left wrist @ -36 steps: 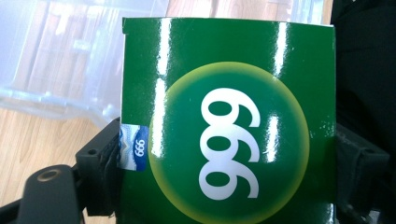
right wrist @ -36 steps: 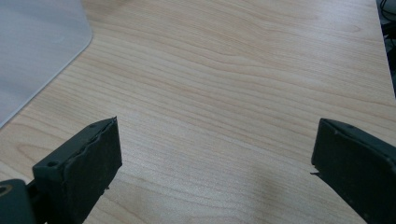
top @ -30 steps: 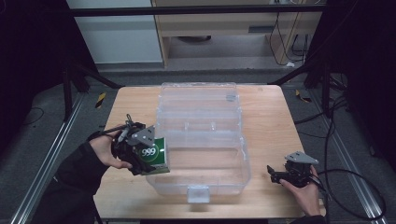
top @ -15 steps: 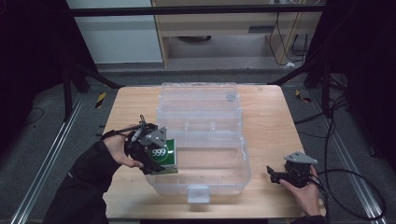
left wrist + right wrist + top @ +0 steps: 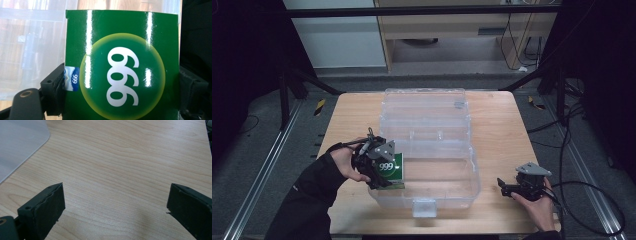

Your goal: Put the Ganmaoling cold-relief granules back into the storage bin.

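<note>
Green box (image 5: 391, 169) carried boxward, left jaws clamped

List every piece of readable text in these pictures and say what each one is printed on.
"999": large white digits in the yellow-edged circle on the green box, held in the left claw.
"999": small white digits on the blue sticker at that box's edge.
The clear plastic case and the table show no legible text.
</note>
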